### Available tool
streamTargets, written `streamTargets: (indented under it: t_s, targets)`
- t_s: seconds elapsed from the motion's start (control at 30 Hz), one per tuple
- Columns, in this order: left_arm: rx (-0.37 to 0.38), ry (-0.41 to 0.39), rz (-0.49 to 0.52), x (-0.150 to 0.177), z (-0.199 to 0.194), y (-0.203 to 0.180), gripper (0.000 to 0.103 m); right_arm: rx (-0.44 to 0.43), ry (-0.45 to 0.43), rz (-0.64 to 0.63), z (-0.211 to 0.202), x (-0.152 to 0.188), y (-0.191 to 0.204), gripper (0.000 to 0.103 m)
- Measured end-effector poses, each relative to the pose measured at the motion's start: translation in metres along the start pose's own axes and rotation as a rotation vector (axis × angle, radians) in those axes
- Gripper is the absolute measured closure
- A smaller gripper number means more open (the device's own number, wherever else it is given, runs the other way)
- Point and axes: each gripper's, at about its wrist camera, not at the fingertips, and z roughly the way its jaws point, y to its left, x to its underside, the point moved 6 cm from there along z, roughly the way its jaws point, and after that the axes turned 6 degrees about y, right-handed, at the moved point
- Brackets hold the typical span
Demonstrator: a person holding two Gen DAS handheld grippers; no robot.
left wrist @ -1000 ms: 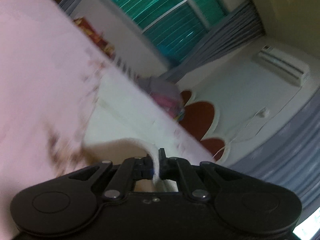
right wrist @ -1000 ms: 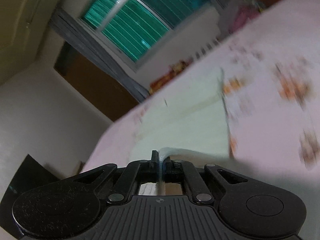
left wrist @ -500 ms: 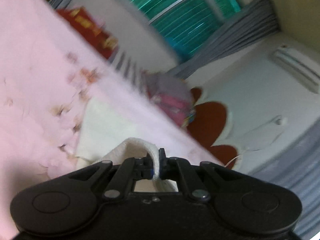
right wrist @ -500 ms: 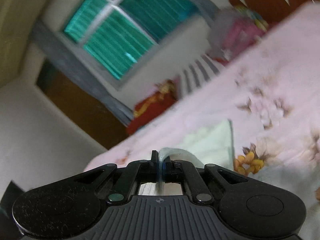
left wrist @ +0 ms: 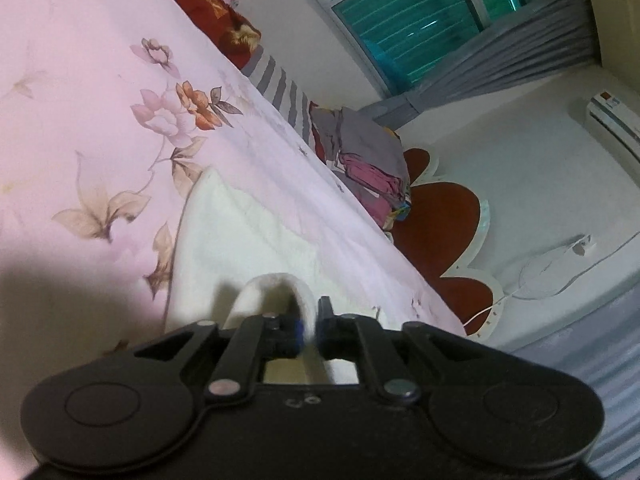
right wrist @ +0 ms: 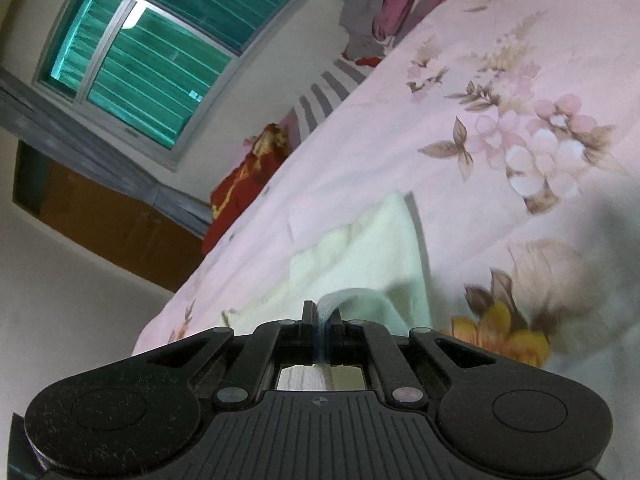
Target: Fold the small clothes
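A small cream-white garment (left wrist: 240, 236) lies on the pink floral bedsheet (left wrist: 88, 80). My left gripper (left wrist: 309, 320) is shut on a folded edge of it, which loops up between the fingers. In the right wrist view the same garment (right wrist: 360, 256) lies on the sheet (right wrist: 520, 80), and my right gripper (right wrist: 321, 320) is shut on another edge of it. Both grippers hold the cloth low over the bed.
A pile of grey and pink clothes (left wrist: 368, 160) sits at the bed's far edge, beside a red cushion (left wrist: 208, 4) and a striped pillow (left wrist: 280, 88). The red headboard (left wrist: 440, 232), a window (right wrist: 152, 52) and a wall stand beyond.
Both grippers have come down and forward with the garment's edges. The cloth now lies flatter on the sheet and the views are steadier.
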Motion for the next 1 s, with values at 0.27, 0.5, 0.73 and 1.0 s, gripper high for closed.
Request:
streamTargets:
  t_s: [0.27,0.5,0.73,1.0]
  targets:
    - [0.022,-0.069,-0.014,-0.026,0.017,0.000,0.032,0.104,-0.127,-0.088,0.014,-0.019,0.013,0.015]
    - [-0.097,-0.044,0.173,-0.032,0.010,-0.004,0.037,0.109,-0.143,-0.166,0.003,-0.026,0.015,0.029]
    - [-0.234,0.081,0.371,-0.025,0.032,-0.012,0.062,0.206,-0.046,-0.327,0.028,-0.008,0.011,0.042]
    - [-0.259,0.084,0.382,-0.025,0.041,0.000,0.101,0.346,0.032,-0.508,0.064,0.006,0.015,0.101]
